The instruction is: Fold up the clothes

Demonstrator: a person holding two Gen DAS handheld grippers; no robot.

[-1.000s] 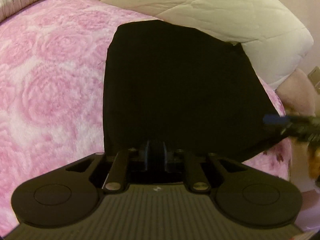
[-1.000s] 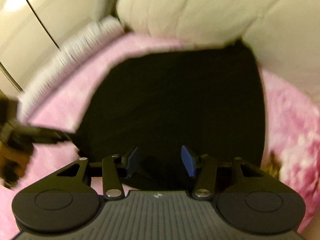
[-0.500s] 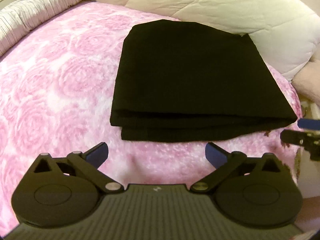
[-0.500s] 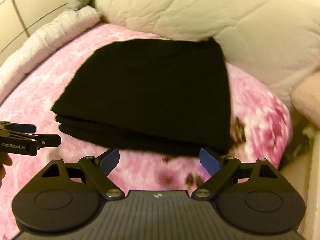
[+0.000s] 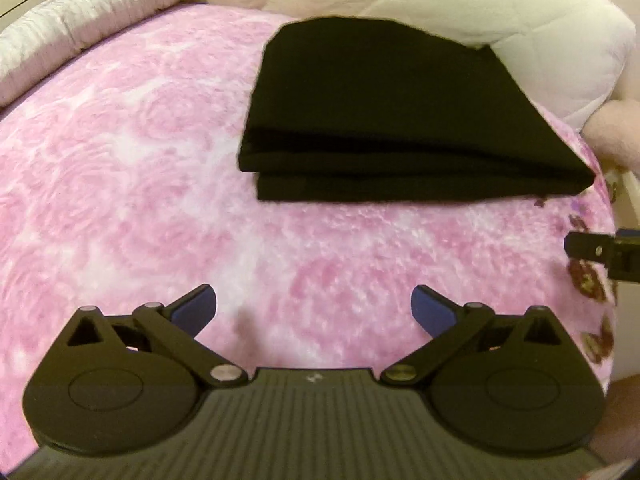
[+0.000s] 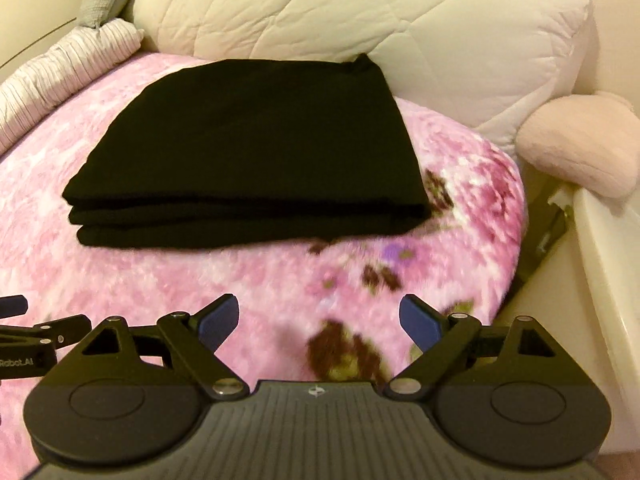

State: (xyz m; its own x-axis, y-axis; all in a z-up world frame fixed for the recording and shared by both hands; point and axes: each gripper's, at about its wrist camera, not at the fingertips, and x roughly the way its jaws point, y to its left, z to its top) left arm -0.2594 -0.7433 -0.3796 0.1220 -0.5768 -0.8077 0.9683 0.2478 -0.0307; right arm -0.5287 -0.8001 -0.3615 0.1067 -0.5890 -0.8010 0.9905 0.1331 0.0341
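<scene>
A black garment [image 5: 392, 112] lies folded in a flat stack on the pink rose-patterned blanket [image 5: 120, 160]; it also shows in the right wrist view [image 6: 256, 148]. My left gripper [image 5: 314, 310] is open and empty, held back from the stack's near edge. My right gripper [image 6: 319, 322] is open and empty, also short of the stack. The right gripper's tip shows at the right edge of the left wrist view [image 5: 600, 248], and the left gripper's tip at the left edge of the right wrist view [image 6: 36, 332].
A cream quilted duvet [image 6: 380, 24] lies behind the garment. A striped pale pillow [image 5: 80, 36] lies at the far left. A pink plush cushion [image 6: 580, 140] sits at the right by the bed's edge [image 6: 600, 260].
Both grippers opened, let go of the black garment and drew back from it. The garment now lies folded on the blanket.
</scene>
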